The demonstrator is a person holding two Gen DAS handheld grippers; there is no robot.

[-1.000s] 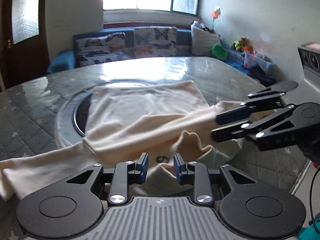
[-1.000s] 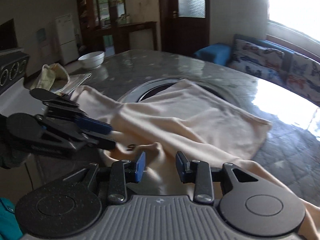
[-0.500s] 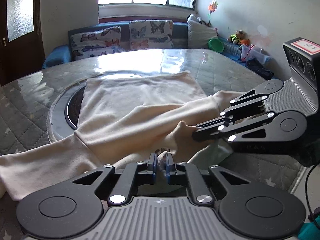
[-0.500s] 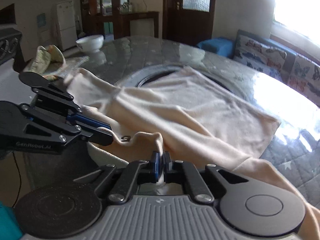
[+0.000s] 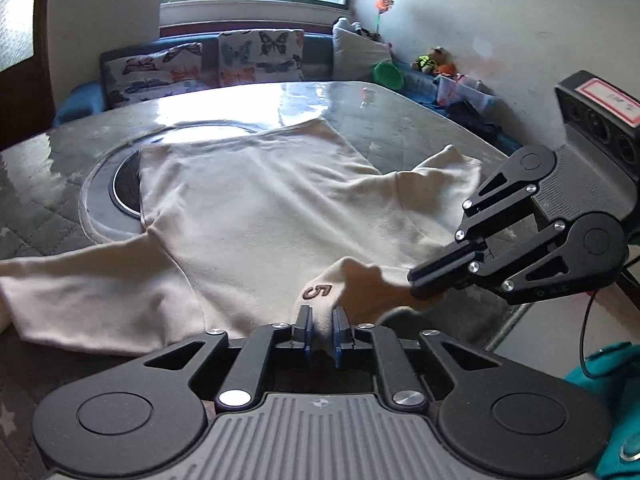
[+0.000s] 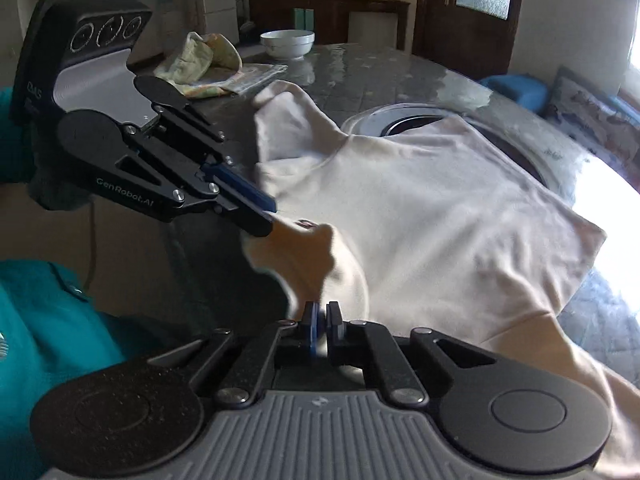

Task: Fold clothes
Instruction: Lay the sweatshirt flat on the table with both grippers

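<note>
A cream long-sleeved shirt (image 5: 260,204) lies spread on the table, sleeves out to both sides; it also shows in the right wrist view (image 6: 420,208). My left gripper (image 5: 320,330) is shut on the shirt's near collar edge, beside a brown "5" label (image 5: 318,291). My right gripper (image 6: 321,330) is shut on the same near edge a little to the right. Each gripper shows in the other's view, the right one (image 5: 424,280) and the left one (image 6: 264,220), both pinching the lifted cloth between them.
The grey quilted table (image 5: 400,120) has a round metal ring inset (image 5: 120,188) partly under the shirt. A white bowl (image 6: 287,43) and a folded yellowish cloth (image 6: 204,64) sit at the table's far end. A blue sofa with butterfly cushions (image 5: 224,60) stands behind.
Both grippers went from open to shut on the shirt's near edge, then lifted and pulled it toward me. The cloth between them is now raised and stretched.
</note>
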